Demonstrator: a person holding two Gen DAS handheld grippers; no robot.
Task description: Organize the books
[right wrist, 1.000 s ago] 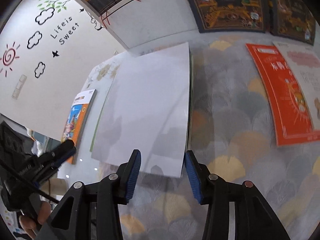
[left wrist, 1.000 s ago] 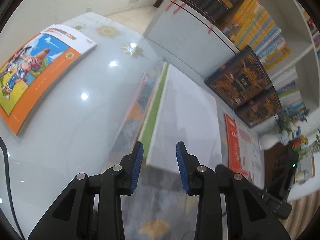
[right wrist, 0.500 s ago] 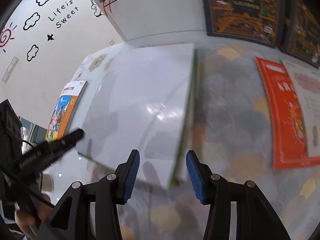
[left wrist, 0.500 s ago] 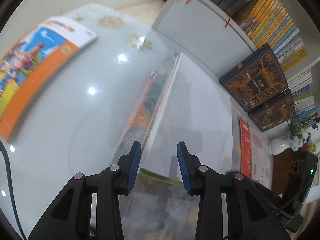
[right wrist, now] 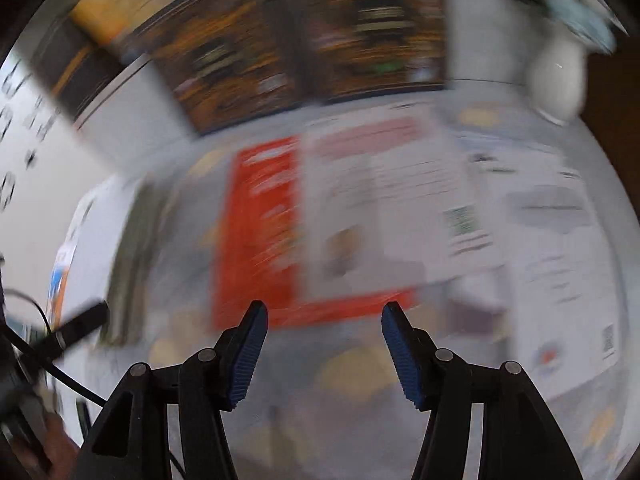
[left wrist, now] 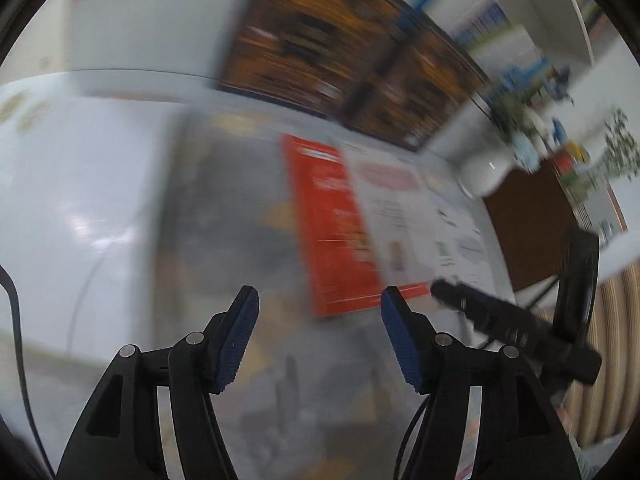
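Both views heavily motion-blurred; fine detail unreadable.

L gripper: jaws standing apart, just been opening, nothing btwn pads. R gripper: same, jaws spread and just been opening, nothing btwn them. Both are hovering over the patterned table cover, pointing steeply down.

Just ahead of both grippers: red book lying flat on the table, with a white book lying on top of its right part, so the red is showing along the left and near edges. In R view the same pair, red book and white book, is sitting directly beyond the fingertips. More white printed sheets are lying to the right.

Left side, L view: large white-covered book lying flat on the table, clear of both grippers.

Far: two dark ornate books standing upright against the shelf unit at the table's back edge. Shelf is holding rows of upright books, spines too smeared to read. White vase holding flowers, far right.

R gripper body is also showing at right edge of L view.
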